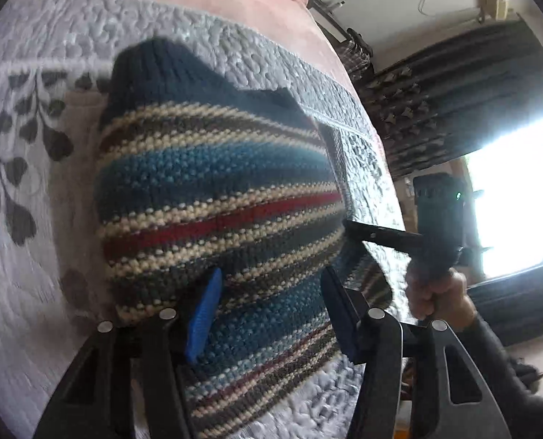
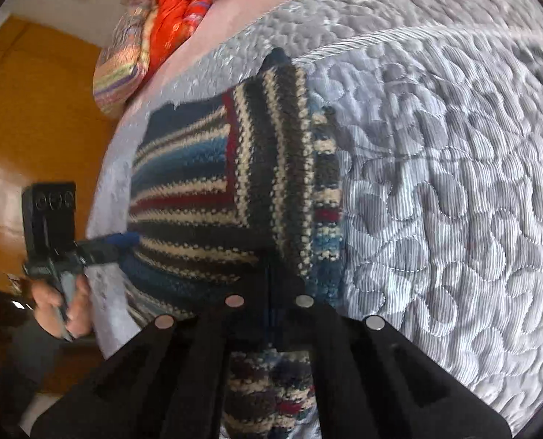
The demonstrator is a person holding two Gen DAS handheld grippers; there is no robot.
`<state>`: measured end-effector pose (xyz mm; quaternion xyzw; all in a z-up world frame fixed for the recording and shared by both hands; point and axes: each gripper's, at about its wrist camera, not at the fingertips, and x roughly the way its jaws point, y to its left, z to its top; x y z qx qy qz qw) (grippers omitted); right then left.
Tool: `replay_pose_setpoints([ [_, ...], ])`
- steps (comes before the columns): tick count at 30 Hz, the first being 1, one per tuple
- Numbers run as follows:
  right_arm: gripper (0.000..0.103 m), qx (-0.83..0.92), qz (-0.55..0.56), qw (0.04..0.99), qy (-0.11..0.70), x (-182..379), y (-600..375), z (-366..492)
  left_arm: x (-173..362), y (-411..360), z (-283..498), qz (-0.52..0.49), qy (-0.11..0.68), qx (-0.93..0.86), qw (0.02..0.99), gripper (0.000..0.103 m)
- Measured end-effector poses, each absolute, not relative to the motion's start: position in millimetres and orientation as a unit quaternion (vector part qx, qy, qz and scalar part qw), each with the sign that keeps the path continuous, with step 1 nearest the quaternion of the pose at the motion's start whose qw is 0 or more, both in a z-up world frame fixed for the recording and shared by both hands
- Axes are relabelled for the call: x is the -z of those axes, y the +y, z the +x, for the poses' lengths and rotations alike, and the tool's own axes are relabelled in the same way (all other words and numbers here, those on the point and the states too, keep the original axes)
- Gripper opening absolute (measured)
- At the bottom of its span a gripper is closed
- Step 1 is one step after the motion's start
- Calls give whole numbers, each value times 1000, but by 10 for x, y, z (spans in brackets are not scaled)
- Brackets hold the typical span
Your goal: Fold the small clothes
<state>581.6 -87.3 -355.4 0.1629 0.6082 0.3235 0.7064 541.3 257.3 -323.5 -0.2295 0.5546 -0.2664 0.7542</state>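
A small knitted sweater (image 1: 216,190) with blue, cream, grey and red stripes lies on a grey quilt (image 1: 33,292). My left gripper (image 1: 271,314) is open, its blue pads (image 1: 201,314) spread wide over the sweater's near part. In the right wrist view one part of the sweater (image 2: 198,190) is turned over the rest, so its stripes run crosswise. My right gripper (image 2: 269,281) is shut on that folded edge, and knit fabric shows between its arms below. From the left wrist view, the right gripper (image 1: 348,225) meets the sweater's right edge. The left gripper (image 2: 125,239) touches the sweater's left side.
The quilt (image 2: 436,201) covers a bed with a pink sheet (image 1: 253,3) beyond it. A bright bundle of bedding (image 2: 154,25) lies at the far corner. The bed edge runs close to the sweater's right side, with a dark curtain (image 1: 454,102) and a bright window (image 1: 520,201) behind.
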Motion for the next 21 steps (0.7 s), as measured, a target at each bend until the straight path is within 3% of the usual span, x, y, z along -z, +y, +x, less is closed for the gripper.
replay_pose_setpoints([
  [2, 5, -334, 186, 707, 595, 3394, -959, 5836, 3084, 2635, 5354, -246, 542, 266, 759, 62],
  [3, 13, -335, 203, 706, 591, 3349, -1045, 5857, 2979, 2677, 5300, -249, 533, 266, 763, 72],
  [4, 33, -331, 223, 702, 589, 3334, -1153, 5893, 2890, 2775, 5205, -254, 519, 270, 770, 81],
  [5, 46, -322, 252, 697, 589, 3340, -1300, 5938, 2842, 2852, 5128, -259, 509, 273, 774, 84],
  [6, 75, -315, 273, 690, 592, 3367, -1404, 5981, 2833, 2977, 5003, -265, 502, 273, 777, 84],
  [7, 85, -313, 286, 683, 594, 3406, -1463, 6046, 2870, 3111, 4897, -275, 499, 263, 779, 87],
  [12, 84, -325, 320, 640, 618, 3655, -1546, 6195, 3431, 3440, 4720, -318, 540, 220, 748, 88],
  [21, 83, -371, 296, 604, 640, 3676, -1181, 6185, 3861, 3519, 4783, -415, 516, 268, 700, 88],
])
